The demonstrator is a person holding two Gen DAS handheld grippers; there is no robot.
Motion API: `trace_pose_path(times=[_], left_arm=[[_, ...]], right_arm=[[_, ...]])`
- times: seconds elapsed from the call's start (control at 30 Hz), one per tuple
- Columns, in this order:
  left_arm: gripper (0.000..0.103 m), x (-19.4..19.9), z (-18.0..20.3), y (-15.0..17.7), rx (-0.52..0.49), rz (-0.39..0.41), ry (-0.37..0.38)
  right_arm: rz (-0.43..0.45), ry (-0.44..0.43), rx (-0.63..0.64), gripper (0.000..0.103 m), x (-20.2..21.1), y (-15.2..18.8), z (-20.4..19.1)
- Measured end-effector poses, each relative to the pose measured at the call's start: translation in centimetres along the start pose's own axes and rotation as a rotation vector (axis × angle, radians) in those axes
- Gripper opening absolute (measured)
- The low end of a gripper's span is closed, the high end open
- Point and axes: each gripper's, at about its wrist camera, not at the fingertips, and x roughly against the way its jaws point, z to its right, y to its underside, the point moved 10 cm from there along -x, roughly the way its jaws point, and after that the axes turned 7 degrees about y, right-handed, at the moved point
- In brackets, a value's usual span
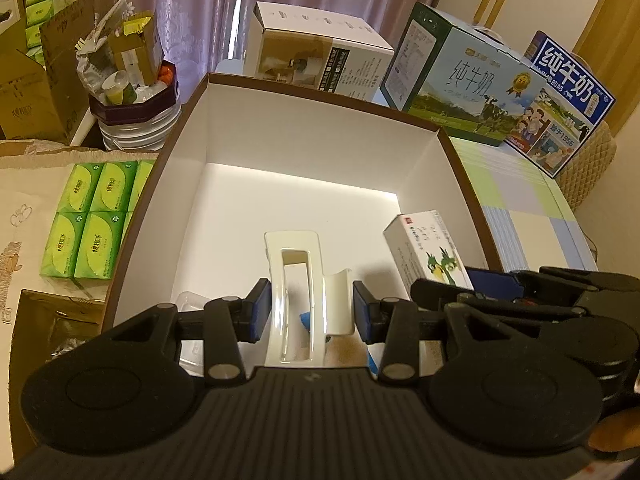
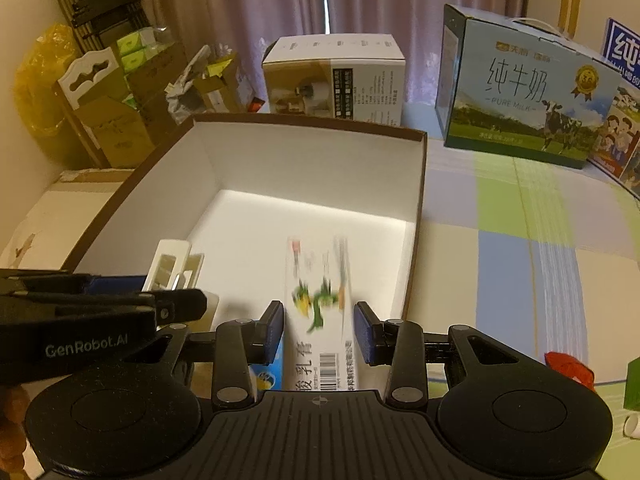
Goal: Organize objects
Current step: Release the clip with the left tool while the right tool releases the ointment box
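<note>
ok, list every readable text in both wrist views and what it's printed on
"GenRobot.AI": side of left gripper
"纯牛奶": pale milk carton
"PURE MILK": same carton, right wrist view
"纯牛奶" and "1955": blue milk carton
"乳膏": small white box in right gripper, rest blurred
Fine print on white appliance box and green tissue packs: too small to read

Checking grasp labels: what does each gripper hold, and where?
Left gripper: white hair claw, pads on its sides near the middle. Right gripper: small carton, gripped across its long sides near the barcode end.
</note>
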Motion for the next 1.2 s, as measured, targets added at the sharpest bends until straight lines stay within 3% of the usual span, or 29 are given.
trace_pose_path(times=[0.57, 0.8, 1.2], left_arm=[[0.038, -1.1, 0.5, -0.6, -0.007, -0.014, 0.013], [0.058, -0.2, 0.3, -0.3, 0.002, 0.000, 0.014], [0.069, 2.8, 0.2, 1.0, 0.016, 0.024, 0.007]], right_arm=[[0.012, -0.035, -0.022, 0.035, 0.9, -0.1, 0.4], [0.003, -0.065, -0.040, 0.035, 1.8, 0.5, 0.8], [0.011, -0.111, -0.038, 0.037, 3.9, 1.7, 0.4]])
